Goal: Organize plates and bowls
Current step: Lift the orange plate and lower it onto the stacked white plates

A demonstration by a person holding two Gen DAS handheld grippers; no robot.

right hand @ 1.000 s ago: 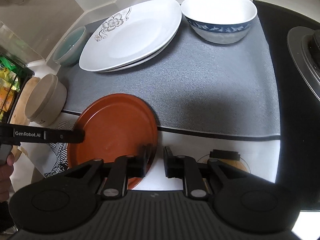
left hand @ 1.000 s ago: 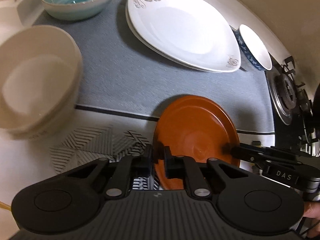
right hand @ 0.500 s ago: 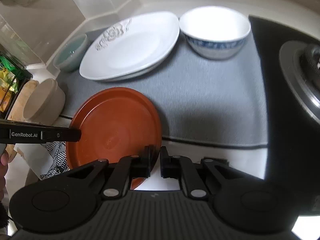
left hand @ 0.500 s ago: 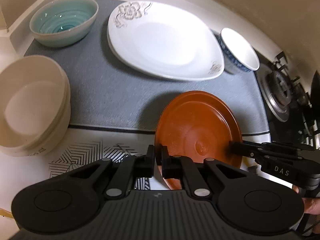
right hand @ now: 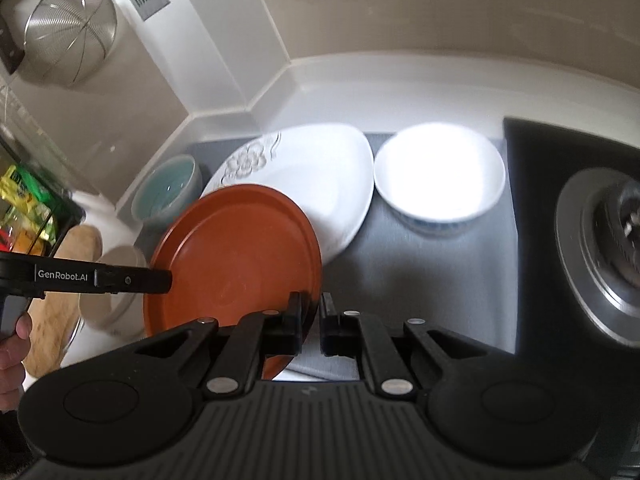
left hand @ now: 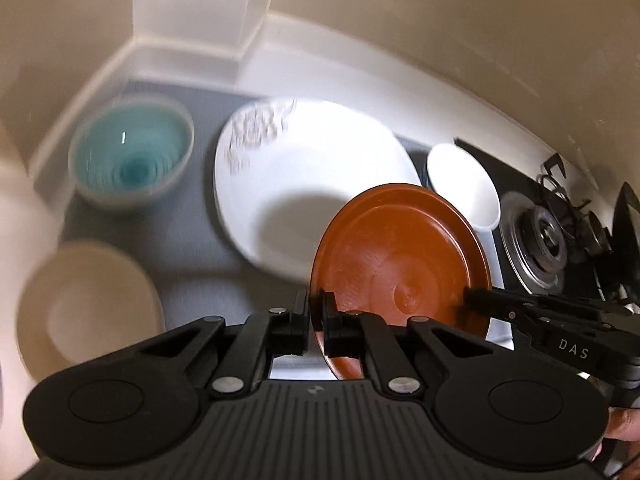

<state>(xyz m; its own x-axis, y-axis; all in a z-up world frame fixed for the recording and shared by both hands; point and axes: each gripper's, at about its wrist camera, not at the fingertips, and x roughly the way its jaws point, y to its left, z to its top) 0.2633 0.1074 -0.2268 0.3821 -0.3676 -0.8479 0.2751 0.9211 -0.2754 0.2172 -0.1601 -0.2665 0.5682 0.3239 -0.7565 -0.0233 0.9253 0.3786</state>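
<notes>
A brown-orange round plate (left hand: 400,264) is held in the air between both grippers, above the grey mat. My left gripper (left hand: 317,320) is shut on its left rim. My right gripper (right hand: 310,320) is shut on its right rim (right hand: 240,264). The plate hangs over the near edge of the stacked white flowered plates (left hand: 304,184), also seen in the right wrist view (right hand: 320,176). A teal bowl (left hand: 132,160) is at the back left, a beige bowl (left hand: 88,304) at the near left, a white bowl with a blue band (right hand: 440,176) at the right.
A gas stove burner (left hand: 548,240) lies at the right, past the grey mat (right hand: 420,272). A wire strainer (right hand: 72,32) hangs on the left wall. A wooden board (right hand: 52,308) and a rack of packets (right hand: 24,208) are at the far left.
Both grippers have lifted the brown-orange plate off the counter and carried it back, over the white plates. Both views now tilt up toward the wall.
</notes>
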